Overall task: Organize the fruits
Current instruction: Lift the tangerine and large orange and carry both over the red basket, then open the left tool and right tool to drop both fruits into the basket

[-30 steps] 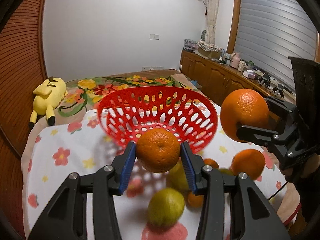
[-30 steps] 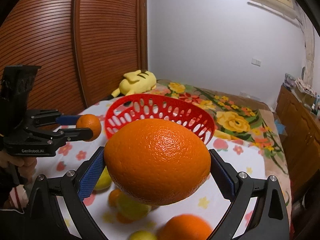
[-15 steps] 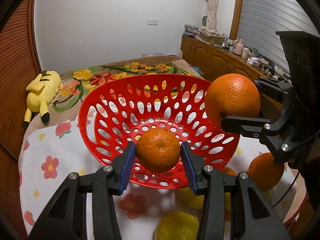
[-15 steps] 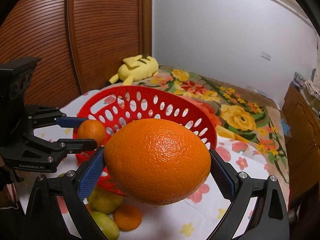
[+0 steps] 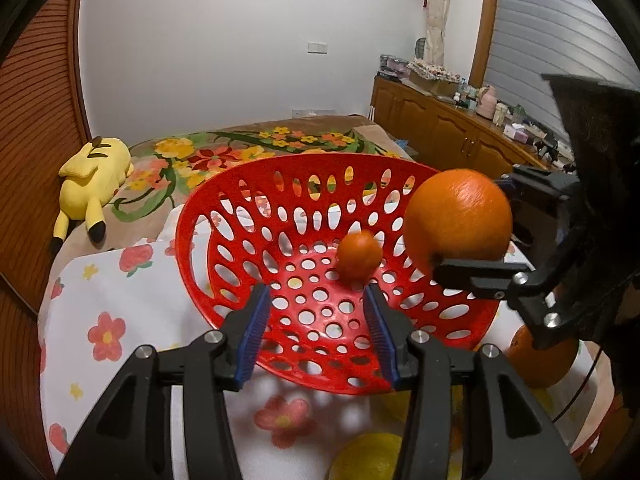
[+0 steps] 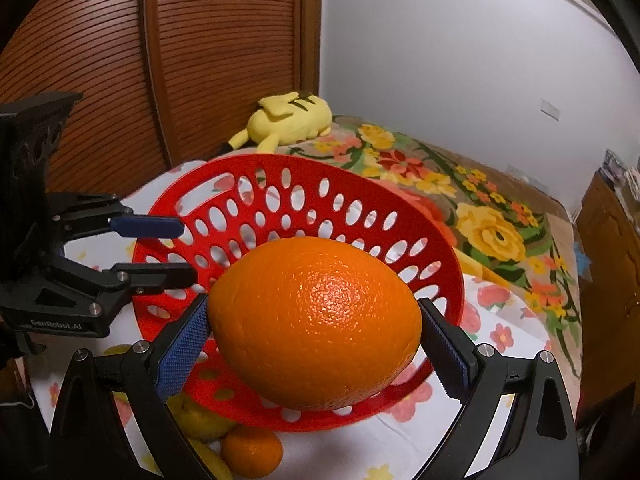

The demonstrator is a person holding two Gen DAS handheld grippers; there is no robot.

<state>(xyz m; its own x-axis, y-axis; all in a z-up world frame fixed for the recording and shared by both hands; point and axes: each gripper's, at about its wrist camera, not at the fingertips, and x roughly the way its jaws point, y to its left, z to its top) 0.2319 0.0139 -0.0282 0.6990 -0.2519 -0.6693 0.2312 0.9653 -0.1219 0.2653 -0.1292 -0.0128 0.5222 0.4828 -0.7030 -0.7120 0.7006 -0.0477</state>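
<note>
A red perforated basket (image 5: 248,216) stands on the flowered bedsheet; it also shows in the right wrist view (image 6: 352,208). A small mandarin (image 5: 359,255) sits inside the basket. My left gripper (image 5: 318,334) is open and empty, its fingertips over the basket's near rim; it shows at left in the right wrist view (image 6: 168,250). My right gripper (image 6: 314,344) is shut on a large orange (image 6: 316,330) and holds it above the basket's right side, as seen in the left wrist view (image 5: 458,220).
Loose fruit lies on the sheet in front of the basket: a yellow lemon (image 5: 368,458), an orange (image 5: 540,360), a small mandarin (image 6: 252,452) and a yellow fruit (image 6: 196,420). A yellow plush toy (image 5: 90,176) lies at back left. A wooden sideboard (image 5: 452,128) stands at right.
My left gripper opened and let the mandarin drop into the basket. Both grippers moved closer over the basket; the right one still holds the large orange.
</note>
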